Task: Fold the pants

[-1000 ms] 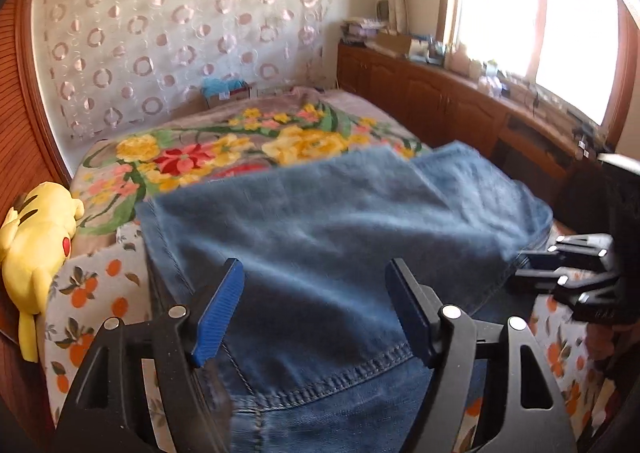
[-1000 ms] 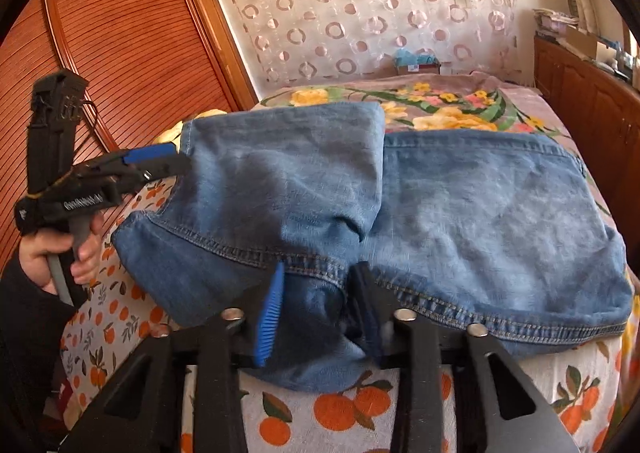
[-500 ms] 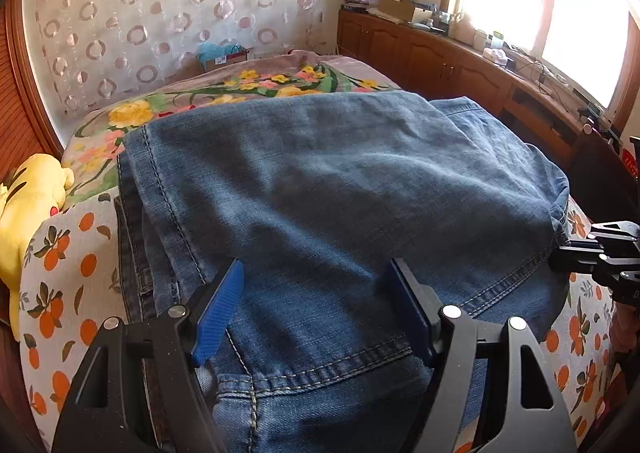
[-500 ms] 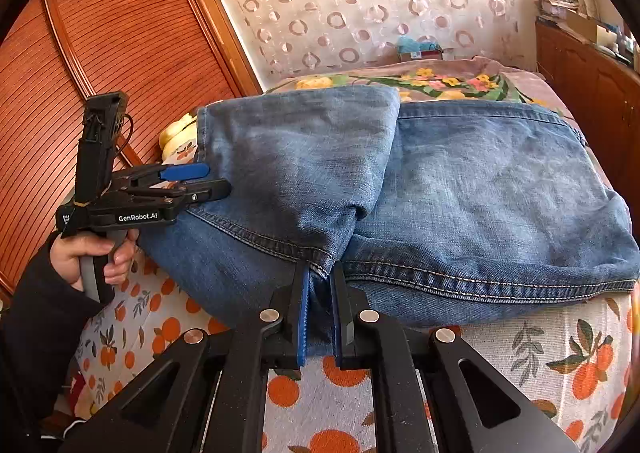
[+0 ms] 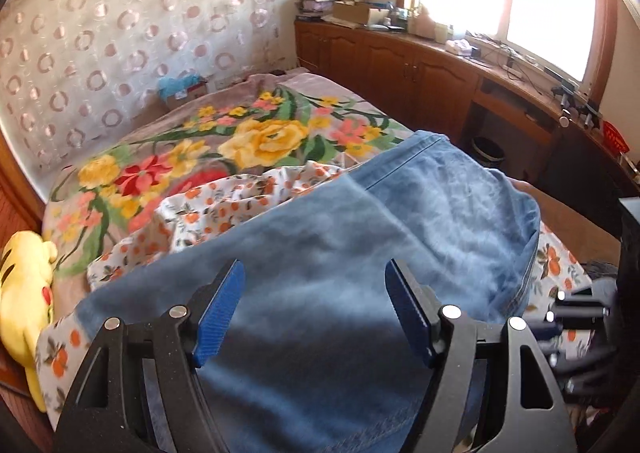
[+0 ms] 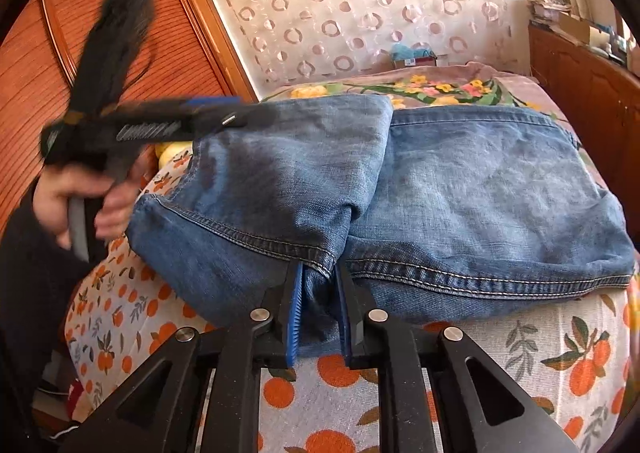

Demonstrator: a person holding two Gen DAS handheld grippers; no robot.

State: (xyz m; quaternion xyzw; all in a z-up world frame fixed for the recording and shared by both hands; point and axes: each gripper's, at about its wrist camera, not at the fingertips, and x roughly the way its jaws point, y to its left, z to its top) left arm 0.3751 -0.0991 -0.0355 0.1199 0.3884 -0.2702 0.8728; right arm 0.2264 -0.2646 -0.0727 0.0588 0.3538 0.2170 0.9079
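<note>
Now | left tongs (image 5: pixel 316 311) lifted off jeans (image 6: pixel 460 189), spread wide | right tongs (image 6: pixel 318 305) stayed clamped on hem | fold nearly done

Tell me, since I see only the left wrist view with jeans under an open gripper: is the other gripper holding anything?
Observer: Yes. The right gripper is shut on the jeans, pinching a fold at the near hem.
Visitor: Are the jeans flat?
Observer: No, one part is folded over on their left side.
Visitor: Who holds the left gripper?
Observer: A bare hand grips its handle beside the jeans; the left gripper is blurred there.
</note>
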